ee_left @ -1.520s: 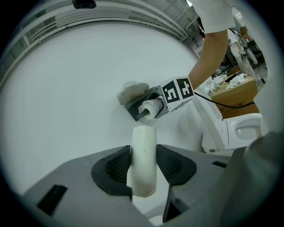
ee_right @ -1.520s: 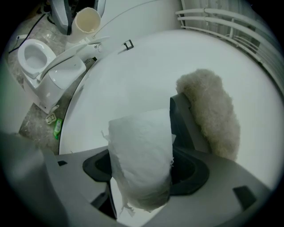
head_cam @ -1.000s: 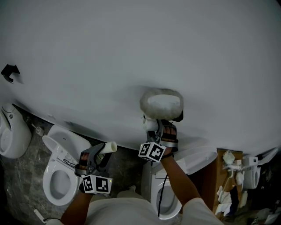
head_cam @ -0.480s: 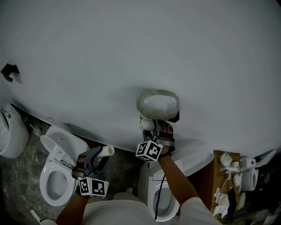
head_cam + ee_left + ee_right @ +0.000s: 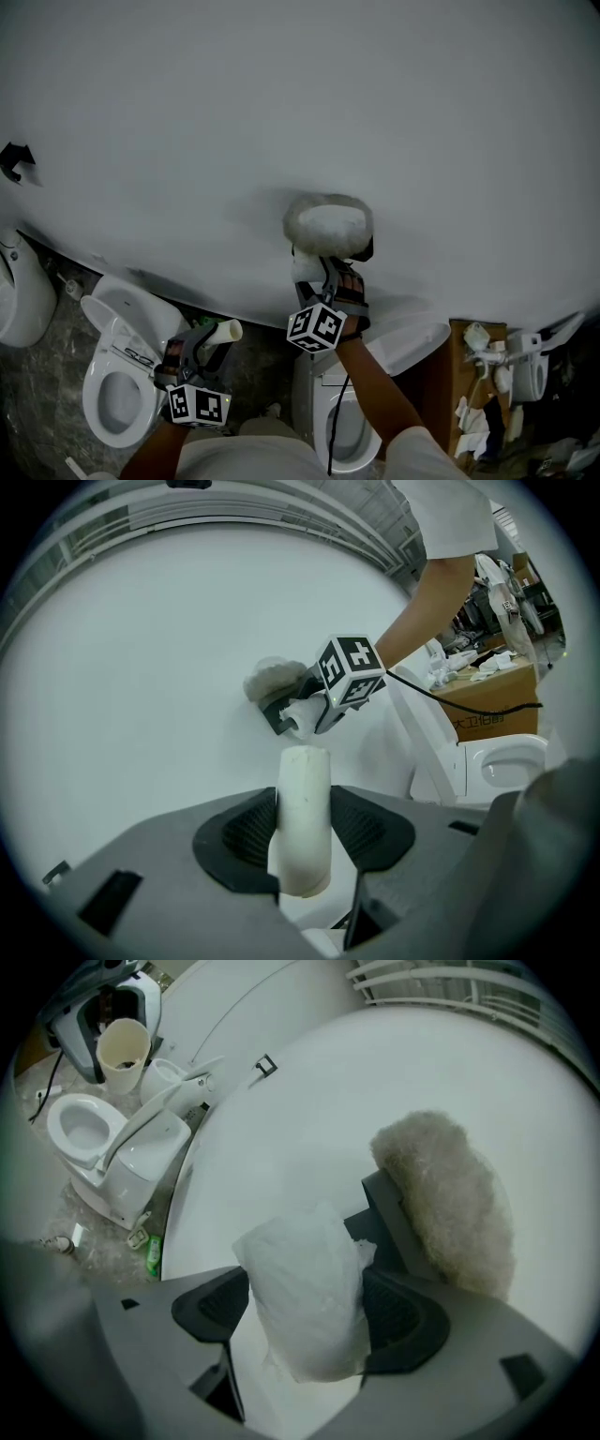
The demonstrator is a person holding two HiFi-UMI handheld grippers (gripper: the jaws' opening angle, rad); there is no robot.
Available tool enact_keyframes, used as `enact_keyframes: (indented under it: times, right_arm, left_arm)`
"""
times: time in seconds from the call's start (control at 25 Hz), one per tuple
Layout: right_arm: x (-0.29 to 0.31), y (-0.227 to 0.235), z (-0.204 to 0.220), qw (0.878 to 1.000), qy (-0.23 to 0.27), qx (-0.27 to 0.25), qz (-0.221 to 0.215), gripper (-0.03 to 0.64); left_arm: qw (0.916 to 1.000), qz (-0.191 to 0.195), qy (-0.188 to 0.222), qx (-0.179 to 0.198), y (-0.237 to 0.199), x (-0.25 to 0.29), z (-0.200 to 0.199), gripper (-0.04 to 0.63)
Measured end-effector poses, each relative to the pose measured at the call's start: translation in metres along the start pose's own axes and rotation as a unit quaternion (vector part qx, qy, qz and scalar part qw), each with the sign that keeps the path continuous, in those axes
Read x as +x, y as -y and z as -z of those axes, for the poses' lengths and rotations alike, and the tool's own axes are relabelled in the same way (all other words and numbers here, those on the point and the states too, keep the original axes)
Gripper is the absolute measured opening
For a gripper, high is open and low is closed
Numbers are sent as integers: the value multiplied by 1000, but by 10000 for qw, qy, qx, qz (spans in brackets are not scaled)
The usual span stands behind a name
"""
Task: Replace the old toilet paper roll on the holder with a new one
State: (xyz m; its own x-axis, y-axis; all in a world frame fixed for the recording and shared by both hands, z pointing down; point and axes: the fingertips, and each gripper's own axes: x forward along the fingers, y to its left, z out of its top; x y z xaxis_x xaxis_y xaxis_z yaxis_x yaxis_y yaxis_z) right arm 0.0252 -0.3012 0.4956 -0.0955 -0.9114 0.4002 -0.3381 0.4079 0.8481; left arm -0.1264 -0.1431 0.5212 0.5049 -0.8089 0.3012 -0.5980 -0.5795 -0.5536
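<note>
Squaring our white wrapped toilet roll (image 5: 309,1279) to the dark wall holder (image 5: 384,1202)
Right gripper (image 5: 305,1321) clamps it; left gripper (image 5: 302,834) clamps the pale cardboard tube (image 5: 305,780).

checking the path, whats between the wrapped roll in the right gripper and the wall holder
Nothing: in the right gripper view the white plastic-wrapped paper roll sits right beside the dark fuzzy-topped wall holder.

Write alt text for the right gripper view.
The right tool grips a white roll close to the dark holder and its fuzzy cover on a white wall. At upper left are a toilet and a cardboard tube.
</note>
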Motion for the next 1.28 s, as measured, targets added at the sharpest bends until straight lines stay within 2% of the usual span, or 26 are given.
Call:
enact_keyframes:
  times: [0.4, 0.64, 0.96, 1.28]
  right_arm:
    - [-31, 1, 15, 9997, 35, 226, 81, 368]
    - [-49, 5, 21, 9994, 38, 294, 175, 368]
    - [-62, -10, 28, 9996, 16, 275, -39, 367]
    - [-81, -8, 39, 9958, 135, 894, -121, 364]
  left_arm:
    - [9992, 332, 226, -57, 22, 14, -12, 184]
    - [9988, 390, 273, -117, 24, 18, -23, 184]
    - [9991, 273, 330, 64, 12, 17, -38, 184]
    - [9991, 67, 402, 130, -2, 14, -61, 184]
